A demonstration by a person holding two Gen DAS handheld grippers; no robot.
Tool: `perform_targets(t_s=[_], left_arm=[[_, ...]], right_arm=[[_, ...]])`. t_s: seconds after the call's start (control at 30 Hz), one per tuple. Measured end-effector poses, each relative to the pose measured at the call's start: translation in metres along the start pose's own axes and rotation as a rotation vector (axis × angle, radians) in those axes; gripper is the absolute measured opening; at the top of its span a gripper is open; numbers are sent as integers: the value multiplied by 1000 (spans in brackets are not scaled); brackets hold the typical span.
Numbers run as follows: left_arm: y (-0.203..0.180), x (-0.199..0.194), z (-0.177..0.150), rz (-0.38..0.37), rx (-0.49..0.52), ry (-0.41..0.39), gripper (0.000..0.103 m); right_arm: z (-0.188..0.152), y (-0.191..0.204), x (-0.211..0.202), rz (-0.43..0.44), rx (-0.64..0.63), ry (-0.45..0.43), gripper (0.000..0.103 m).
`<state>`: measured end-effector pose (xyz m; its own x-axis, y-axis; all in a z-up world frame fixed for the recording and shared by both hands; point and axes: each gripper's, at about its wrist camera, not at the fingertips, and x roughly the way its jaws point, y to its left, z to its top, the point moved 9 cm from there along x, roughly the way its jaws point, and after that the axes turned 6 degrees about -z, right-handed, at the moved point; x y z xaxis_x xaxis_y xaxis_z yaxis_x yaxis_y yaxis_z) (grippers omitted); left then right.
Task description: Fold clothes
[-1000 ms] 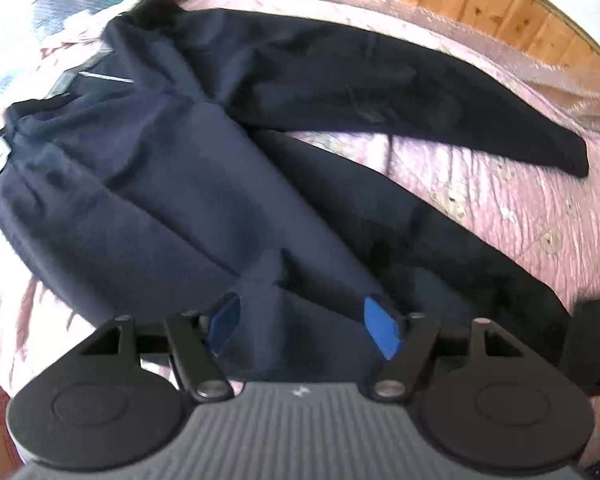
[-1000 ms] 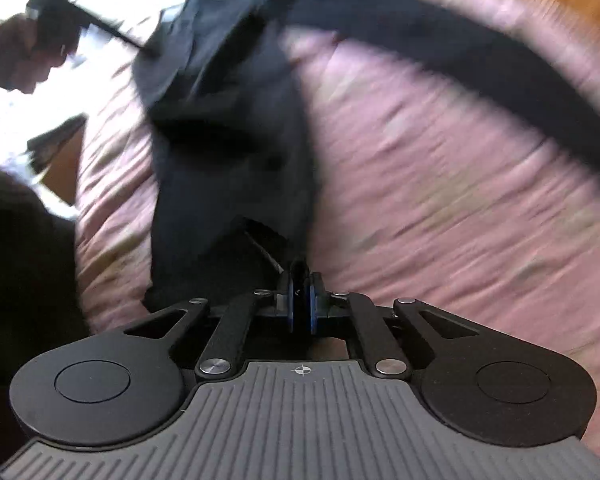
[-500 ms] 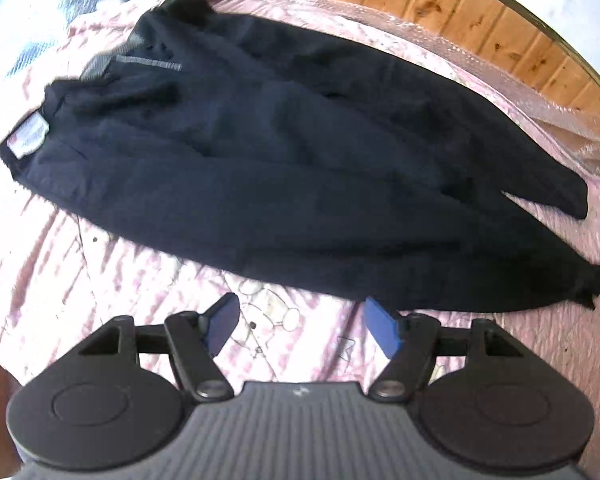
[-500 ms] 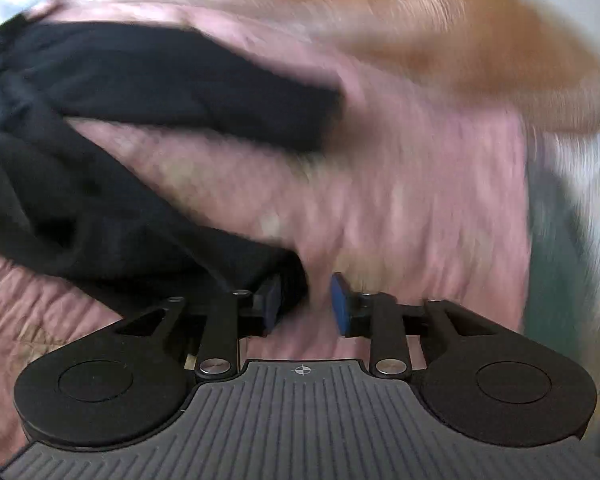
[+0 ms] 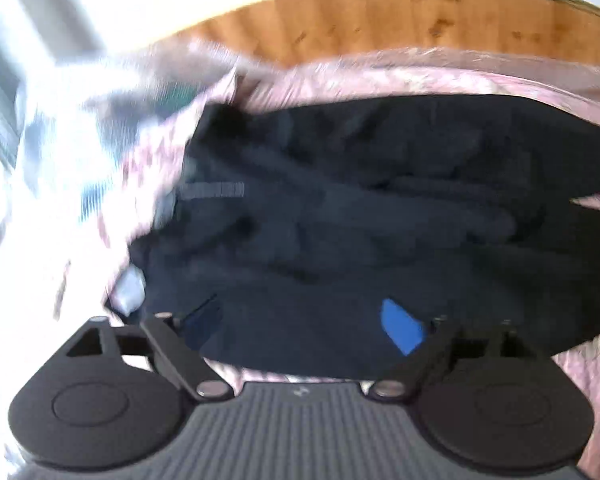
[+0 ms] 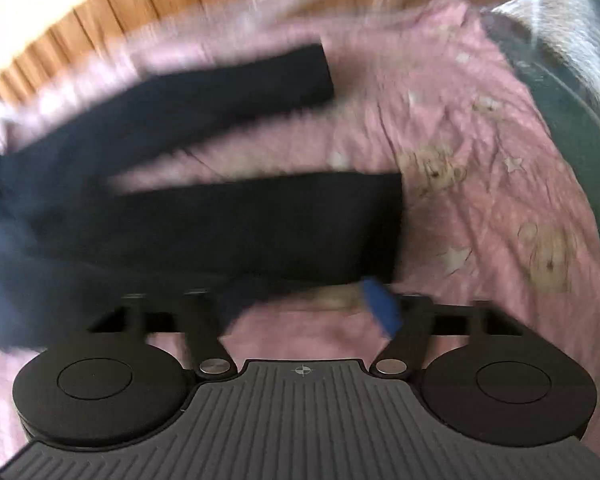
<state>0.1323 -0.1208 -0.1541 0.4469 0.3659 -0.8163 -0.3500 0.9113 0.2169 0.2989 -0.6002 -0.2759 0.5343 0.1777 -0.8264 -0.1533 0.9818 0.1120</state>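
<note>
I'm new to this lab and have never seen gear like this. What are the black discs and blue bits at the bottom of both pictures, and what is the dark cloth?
Each picture comes from a camera mounted on a hand-held gripper, looking forward along its two fingers; a person carries one in each hand. The black discs and arms are the gripper's own body, the blue bits its finger pads. The left gripper is open above the waist end of dark trousers. The right gripper is open too, near the two leg ends. The trousers lie flat on a pink bedsheet. Nothing is held. Both pictures are blurred.
</note>
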Motion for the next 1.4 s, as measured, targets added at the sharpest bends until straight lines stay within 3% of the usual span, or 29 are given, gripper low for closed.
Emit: perform_targets(t_s=[0.1, 0.2, 0.4, 0.57, 0.67, 0.83, 0.93, 1.0, 1.1, 1.23, 1.4], left_arm=[[-6, -13, 5, -68, 88, -52, 97], [-6, -20, -6, -115, 169, -81, 97], [-8, -36, -72, -312, 298, -35, 98], [-22, -49, -129, -435, 381, -13, 98], [-27, -53, -147, -468, 384, -21, 98], [-20, -55, -163, -515, 367, -22, 98], [12, -39, -157, -518, 288, -15, 98], [48, -16, -151, -504, 177, 7, 98], [128, 40, -144, -408, -95, 74, 98], [217, 98, -149, -364, -382, 166, 98], [286, 127, -145, -342, -682, 166, 98]], right_arm=[[-6, 31, -57, -19, 41, -62, 93], [-21, 69, -112, -48, 88, -133, 94], [-68, 177, -194, 20, 82, -194, 101], [-122, 243, -199, -31, -57, -115, 101], [-144, 252, -197, -50, -63, -50, 101], [-165, 239, -204, -95, -3, -15, 101], [-170, 221, -198, -83, 98, 12, 101], [-166, 208, -190, -77, 162, 15, 101], [-145, 182, -176, -89, 267, -14, 101], [-107, 131, -153, -94, 461, -85, 101], [-68, 73, -102, -86, 656, -99, 101]])
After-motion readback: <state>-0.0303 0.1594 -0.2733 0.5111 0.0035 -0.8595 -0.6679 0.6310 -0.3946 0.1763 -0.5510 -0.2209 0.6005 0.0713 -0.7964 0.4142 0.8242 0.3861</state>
